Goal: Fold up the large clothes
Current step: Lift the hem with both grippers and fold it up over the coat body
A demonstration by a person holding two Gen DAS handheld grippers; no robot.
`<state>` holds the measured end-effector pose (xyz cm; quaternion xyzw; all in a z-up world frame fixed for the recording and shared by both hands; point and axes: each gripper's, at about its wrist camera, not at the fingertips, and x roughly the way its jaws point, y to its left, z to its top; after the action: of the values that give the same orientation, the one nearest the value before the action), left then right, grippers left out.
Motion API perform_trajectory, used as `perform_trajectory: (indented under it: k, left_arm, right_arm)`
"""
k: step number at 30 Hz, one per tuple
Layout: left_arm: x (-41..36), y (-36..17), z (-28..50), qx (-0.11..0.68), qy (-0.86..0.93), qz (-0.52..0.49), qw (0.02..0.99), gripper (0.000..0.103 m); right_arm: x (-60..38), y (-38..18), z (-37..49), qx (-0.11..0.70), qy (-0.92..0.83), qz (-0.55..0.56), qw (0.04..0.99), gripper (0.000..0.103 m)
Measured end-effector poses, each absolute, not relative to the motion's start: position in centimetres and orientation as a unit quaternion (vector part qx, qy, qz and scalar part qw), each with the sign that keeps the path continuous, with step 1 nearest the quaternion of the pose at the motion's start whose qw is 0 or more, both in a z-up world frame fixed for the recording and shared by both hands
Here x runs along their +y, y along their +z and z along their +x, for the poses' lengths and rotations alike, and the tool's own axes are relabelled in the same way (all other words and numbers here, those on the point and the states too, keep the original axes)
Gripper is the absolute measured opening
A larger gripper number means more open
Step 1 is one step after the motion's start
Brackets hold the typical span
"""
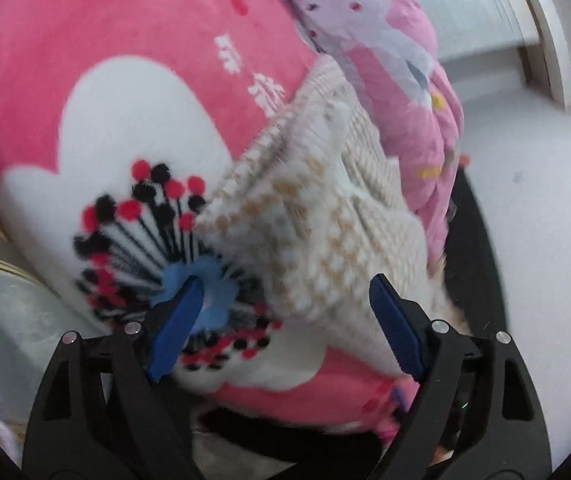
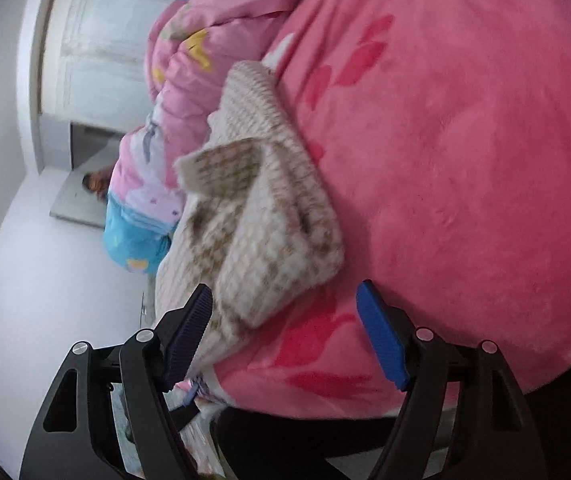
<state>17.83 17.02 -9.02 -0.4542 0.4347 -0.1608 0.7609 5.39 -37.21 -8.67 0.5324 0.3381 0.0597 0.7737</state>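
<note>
1. Knitted cream sweater [image 1: 317, 216] lies folded on the pink blanket [image 1: 125, 40], near the bed's edge.
2. Left claw [image 1: 285, 320] and right claw [image 2: 285, 332]: jaws apart, empty.
3. Grip opposite sweater edges evenly before folding.

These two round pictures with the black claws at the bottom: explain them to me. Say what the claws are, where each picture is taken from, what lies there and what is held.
The claws are two hand-held grippers; a person carries one in each hand. Each has a wide-angle camera looking forward along its blue-padded fingers, hence the round, bent pictures. One picture looks past the left gripper, the other past the right gripper. Both stand open and hold nothing. Before them lies a cream knitted sweater, partly folded, on a pink plush blanket. A pink quilt is bunched beside it.
</note>
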Motion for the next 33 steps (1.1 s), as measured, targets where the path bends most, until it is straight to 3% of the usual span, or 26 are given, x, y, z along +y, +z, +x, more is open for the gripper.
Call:
perform_trajectory:
  k: [5,8,13,14,16,18,19,21,28,31,33]
  left_arm:
    - [18.0,-10.6,18.9,0.4,-0.13,-0.533,0.734,0.083]
    - [17.9,-10.6,19.0,0.381,-0.11,-0.549,0.736,0.083]
    - [15.8,-8.7,18.8,0.394,-0.059,-0.449,0.8,0.06]
    - [15.6,-8.5,18.6,0.392,-0.052,-0.43,0.811,0.059]
    - [14.8,-7.9,18.2,0.38,-0.036,-0.376,0.844,0.047]
    - [13.5,-7.1,17.8,0.367,-0.018,-0.297,0.881,0.037]
    - [12.6,-6.4,17.5,0.36,-0.014,-0.254,0.898,0.026]
    - [11.2,-4.7,16.9,0.344,-0.009,-0.187,0.92,0.019]
    - [8.8,4.8,12.9,0.257,-0.1,-0.125,0.953,0.016]
    - [9.1,5.3,11.0,0.27,-0.136,-0.126,0.945,0.016]
    - [10.2,3.0,10.7,0.312,-0.146,-0.145,0.928,0.02]
  right_arm:
    - [-38.2,-10.5,7.1,0.303,0.045,0.587,0.75,0.073]
    - [-37.9,-9.9,7.6,0.29,0.027,0.592,0.752,0.061]
    - [-36.6,-9.1,8.8,0.297,-0.001,0.562,0.772,0.053]
    - [-36.6,-9.4,9.0,0.298,-0.012,0.556,0.776,0.047]
    - [-36.3,-9.8,9.6,0.304,-0.033,0.535,0.787,0.04]
    - [-35.7,-8.7,9.8,0.307,-0.037,0.498,0.81,0.026]
    - [-35.2,-7.2,10.1,0.31,-0.039,0.46,0.831,0.025]
    - [-35.1,-4.4,9.9,0.297,-0.034,0.417,0.858,0.018]
    - [-36.3,4.6,7.5,0.249,-0.023,0.322,0.913,0.014]
    - [-37.8,4.3,3.6,0.247,-0.028,0.316,0.916,0.015]
    - [-38.6,1.9,1.7,0.266,-0.033,0.317,0.91,0.015]
